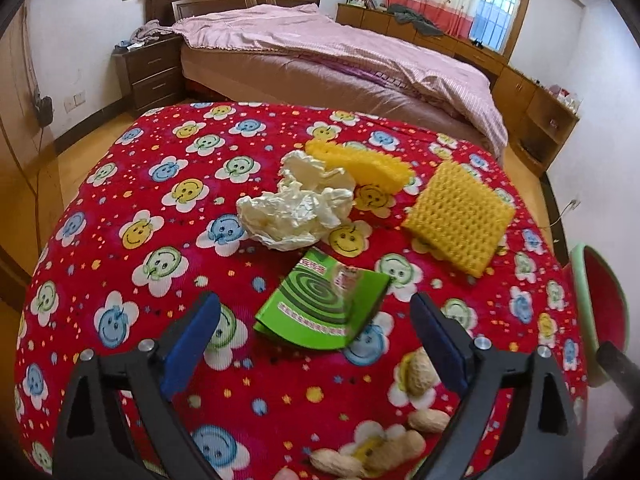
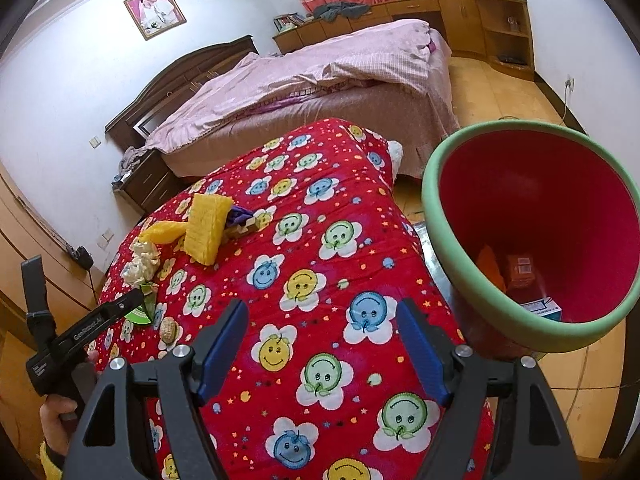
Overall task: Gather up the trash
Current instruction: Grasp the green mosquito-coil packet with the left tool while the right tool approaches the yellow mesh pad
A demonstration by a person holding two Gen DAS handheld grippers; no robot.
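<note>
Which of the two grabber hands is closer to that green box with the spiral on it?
Left. The left gripper is open right over the green box, which lies between its fingers. The right gripper is open over bare cloth near the bin, well away from the box.

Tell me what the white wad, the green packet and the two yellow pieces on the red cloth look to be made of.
White wad: thin paper or tissue, matte, sharply crumpled into creases.
Green packet: printed card or coated paper, slightly glossy, a flat folded panel with a spiral design.
Yellow pieces: likely foam netting, soft and matte; the surface is a regular bumpy mesh. Sponge cannot be ruled out.
</note>
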